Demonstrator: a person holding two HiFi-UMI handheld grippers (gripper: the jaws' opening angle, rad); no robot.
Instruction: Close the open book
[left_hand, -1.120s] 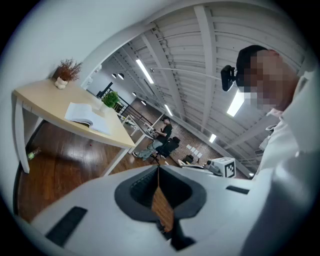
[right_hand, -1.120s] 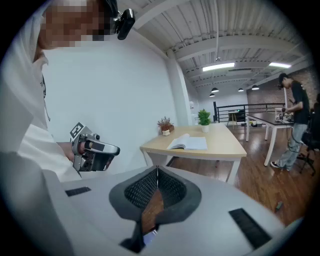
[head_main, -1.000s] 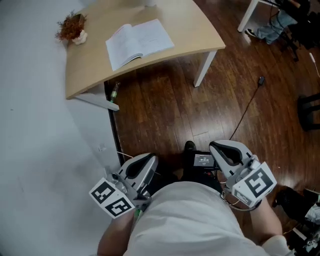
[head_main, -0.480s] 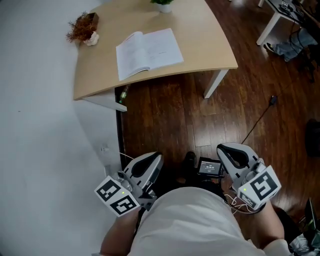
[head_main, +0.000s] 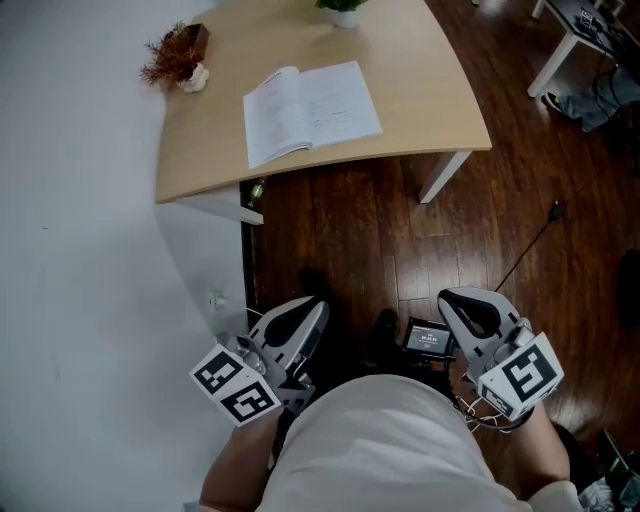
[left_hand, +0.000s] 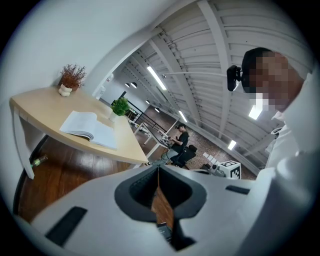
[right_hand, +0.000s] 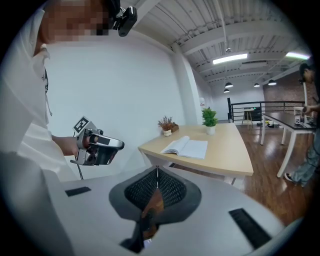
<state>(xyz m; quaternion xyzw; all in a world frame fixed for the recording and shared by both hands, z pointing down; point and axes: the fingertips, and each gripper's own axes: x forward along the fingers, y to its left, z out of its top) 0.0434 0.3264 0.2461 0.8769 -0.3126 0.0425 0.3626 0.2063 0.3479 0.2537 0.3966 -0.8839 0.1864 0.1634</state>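
An open white book (head_main: 310, 110) lies flat on the light wooden table (head_main: 430, 70), near its front edge. It also shows in the left gripper view as the book (left_hand: 90, 129) and in the right gripper view as the book (right_hand: 186, 147). Both grippers are held low by the person's waist, well short of the table and over the dark wooden floor. My left gripper (head_main: 312, 308) has its jaws pressed together with nothing between them. My right gripper (head_main: 455, 300) is likewise shut and empty. The left gripper (right_hand: 97, 147) is also visible in the right gripper view.
A dried plant (head_main: 178, 58) and a green potted plant (head_main: 343, 8) stand at the table's far side. A bottle (head_main: 255, 190) lies under the table beside a white wall. A cable (head_main: 530, 240) crosses the floor at right, and a small screen device (head_main: 430, 340) sits between the grippers.
The table and book have shifted lower and to the right in the head view, so they look nearer. Both grippers stay shut at waist height.
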